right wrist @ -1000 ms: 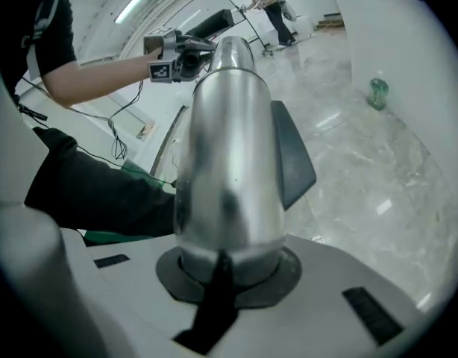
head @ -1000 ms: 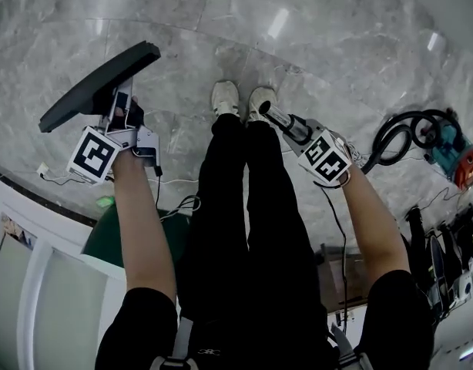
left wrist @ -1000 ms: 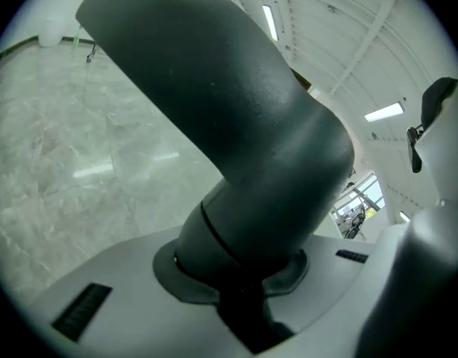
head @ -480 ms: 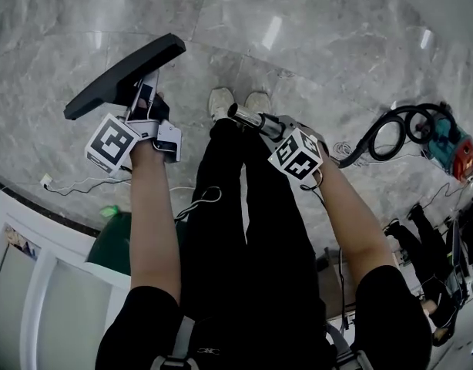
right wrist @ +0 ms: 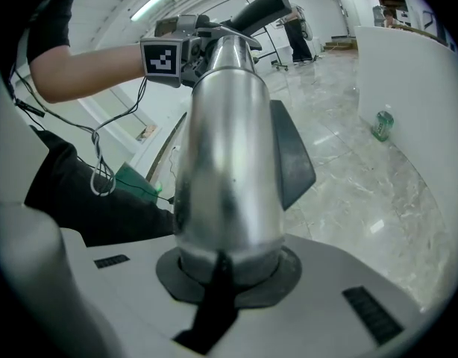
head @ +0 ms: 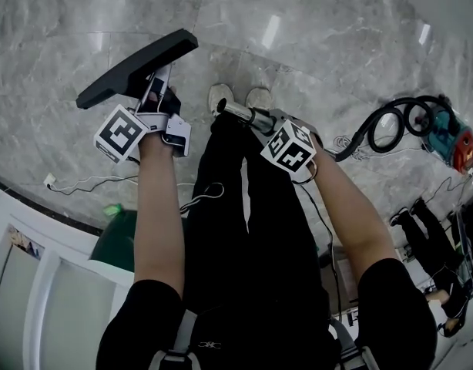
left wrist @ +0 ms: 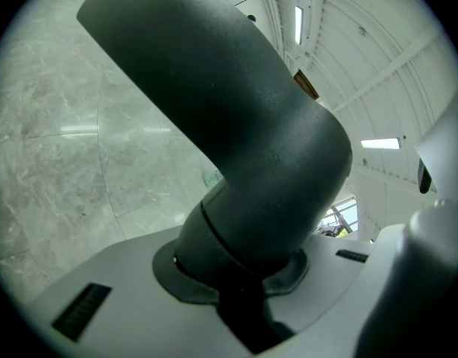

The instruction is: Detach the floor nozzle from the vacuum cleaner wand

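Grey marble floor [head: 51, 21] fills the background under the standing person. At the left, the left gripper [head: 156, 85] is clamped on the dark neck of the floor nozzle [head: 136, 68], which it holds in the air above the floor, tilted. Near the middle, above the white shoes [head: 221, 97], the right gripper [head: 261, 120] is clenched around the silver wand [head: 235, 112]. The open end of the wand points toward the nozzle, but the two are apart. At the far right, the vacuum cleaner [head: 451, 136] lies on the floor with its black hose [head: 381, 133] in a curl.

black sleeves [head: 140, 322], black trousers [head: 244, 237], pale shoes [head: 219, 97]
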`<action>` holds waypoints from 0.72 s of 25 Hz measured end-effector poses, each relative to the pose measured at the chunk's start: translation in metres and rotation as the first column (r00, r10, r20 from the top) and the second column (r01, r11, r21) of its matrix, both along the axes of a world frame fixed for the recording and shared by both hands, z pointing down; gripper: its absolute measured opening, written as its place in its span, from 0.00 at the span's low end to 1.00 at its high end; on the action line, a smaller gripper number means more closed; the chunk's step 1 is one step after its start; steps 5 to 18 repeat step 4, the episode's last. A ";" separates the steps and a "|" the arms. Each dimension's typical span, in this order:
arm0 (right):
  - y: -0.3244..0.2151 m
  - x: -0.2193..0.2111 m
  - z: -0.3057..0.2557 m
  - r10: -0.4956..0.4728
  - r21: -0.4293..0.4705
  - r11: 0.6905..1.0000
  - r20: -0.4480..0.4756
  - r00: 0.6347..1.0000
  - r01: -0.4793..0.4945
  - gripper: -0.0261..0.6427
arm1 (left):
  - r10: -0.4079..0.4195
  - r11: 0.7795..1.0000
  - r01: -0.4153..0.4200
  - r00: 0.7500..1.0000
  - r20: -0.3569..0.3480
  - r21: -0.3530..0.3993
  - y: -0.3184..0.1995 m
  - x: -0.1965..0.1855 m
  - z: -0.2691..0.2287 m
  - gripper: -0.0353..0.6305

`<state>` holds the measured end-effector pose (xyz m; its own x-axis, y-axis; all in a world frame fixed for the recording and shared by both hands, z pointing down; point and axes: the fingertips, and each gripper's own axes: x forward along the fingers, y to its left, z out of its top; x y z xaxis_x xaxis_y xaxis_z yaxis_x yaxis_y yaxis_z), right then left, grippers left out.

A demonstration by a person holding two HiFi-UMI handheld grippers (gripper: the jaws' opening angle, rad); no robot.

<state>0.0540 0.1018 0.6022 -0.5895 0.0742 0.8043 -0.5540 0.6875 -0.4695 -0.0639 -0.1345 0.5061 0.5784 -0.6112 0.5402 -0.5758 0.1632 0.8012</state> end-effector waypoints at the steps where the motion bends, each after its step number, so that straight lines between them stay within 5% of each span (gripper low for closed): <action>1: -0.001 -0.001 -0.001 0.000 -0.002 1.000 0.000 1.000 0.000 0.12 | -0.001 1.000 0.001 1.000 -0.002 -0.005 0.001 0.001 0.000 0.19; 18: -0.007 -0.005 -0.005 0.003 -0.002 1.000 -0.002 1.000 -0.003 0.12 | -0.007 1.000 0.007 1.000 -0.008 -0.020 0.001 0.000 0.000 0.19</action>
